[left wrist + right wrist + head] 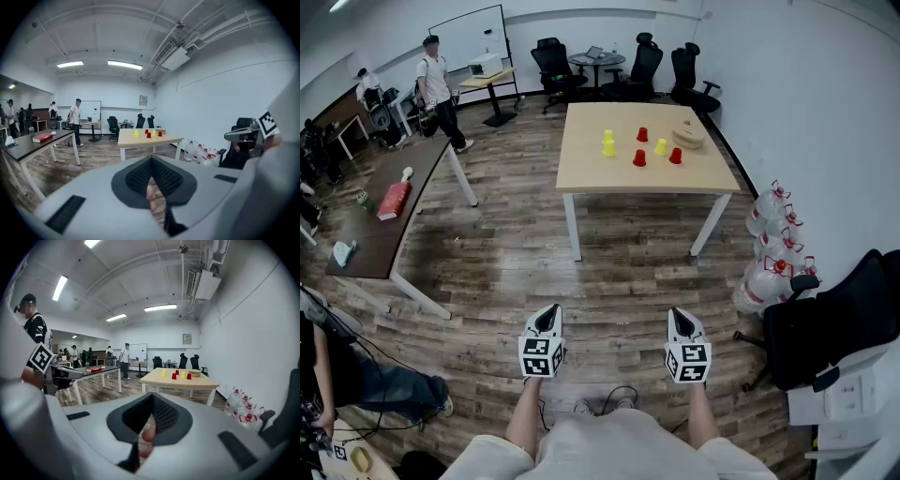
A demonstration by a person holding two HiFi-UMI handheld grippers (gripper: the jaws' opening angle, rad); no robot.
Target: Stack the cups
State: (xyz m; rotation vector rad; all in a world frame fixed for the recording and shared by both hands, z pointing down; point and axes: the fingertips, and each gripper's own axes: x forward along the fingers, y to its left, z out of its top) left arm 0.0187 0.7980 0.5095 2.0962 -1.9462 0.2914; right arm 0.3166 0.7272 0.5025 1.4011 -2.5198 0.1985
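Observation:
Several small cups stand far off on a light wooden table (581, 178): yellow cups (607, 142) at the left, red cups (639, 158) and another yellow cup (661, 146) in the middle. The same red cups (148, 135) show small in the left gripper view, and again as red cups (174, 376) in the right gripper view. My left gripper (547, 314) and right gripper (679, 316) hang side by side over the wood floor, well short of the table. Both are shut with nothing in them, as the left gripper (151, 161) and right gripper (152, 397) show close up.
A round wooden object (688, 134) lies at the table's far right. A dark table (375, 239) with a red book (395, 200) stands at left. Water bottles (769, 253) and a black chair (834, 323) line the right wall. People (436, 80) stand at the back left.

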